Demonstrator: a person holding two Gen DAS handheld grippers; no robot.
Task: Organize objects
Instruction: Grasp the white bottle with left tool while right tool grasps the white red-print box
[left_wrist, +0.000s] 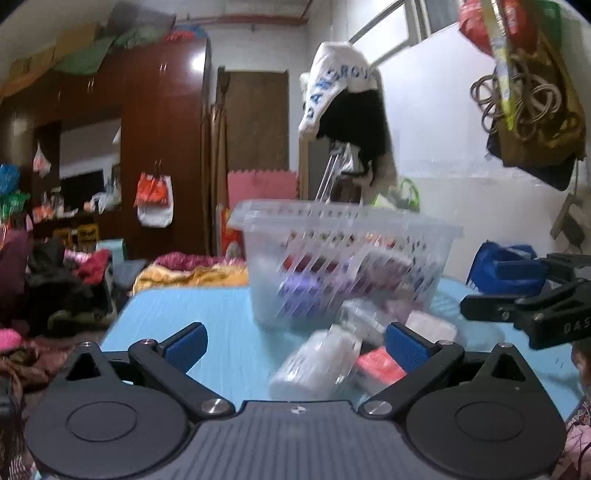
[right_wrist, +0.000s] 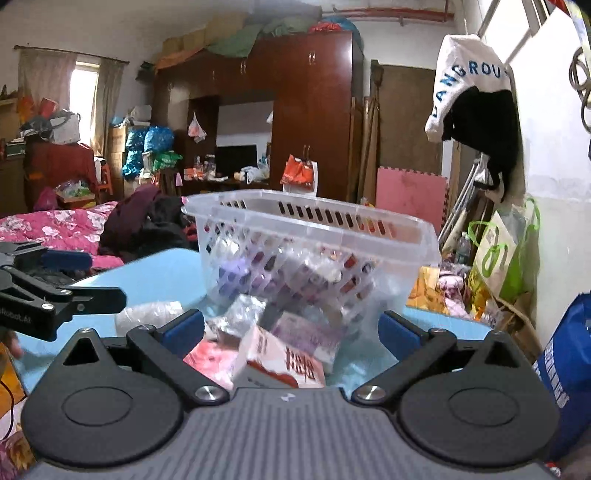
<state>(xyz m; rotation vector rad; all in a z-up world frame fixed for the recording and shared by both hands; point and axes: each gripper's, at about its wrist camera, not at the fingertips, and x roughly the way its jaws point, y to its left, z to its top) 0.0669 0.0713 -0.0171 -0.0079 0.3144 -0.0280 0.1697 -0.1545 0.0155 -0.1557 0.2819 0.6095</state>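
A clear slotted plastic basket (left_wrist: 343, 254) (right_wrist: 314, 243) stands on the light blue table (left_wrist: 192, 314) and holds several packets, one of them purple. In front of it lie loose items: a white wrapped bottle (left_wrist: 314, 365) (right_wrist: 147, 314), a pink-red packet (left_wrist: 378, 363) (right_wrist: 210, 356) and a red-and-white box (right_wrist: 280, 363). My left gripper (left_wrist: 295, 345) is open, and the bottle lies between its fingers without touching them. My right gripper (right_wrist: 291, 332) is open too, low over the box and packets. Each gripper shows at the edge of the other's view, the right gripper (left_wrist: 491, 288) and the left gripper (right_wrist: 96, 278).
A blue bag (left_wrist: 506, 266) (right_wrist: 569, 369) sits at the table's right end. Clothes hang from a rail (left_wrist: 347, 96) beyond the basket. A bed with a pink quilt (right_wrist: 55, 229) and piled clothes lies to the left. A dark wardrobe (right_wrist: 314, 110) lines the back wall.
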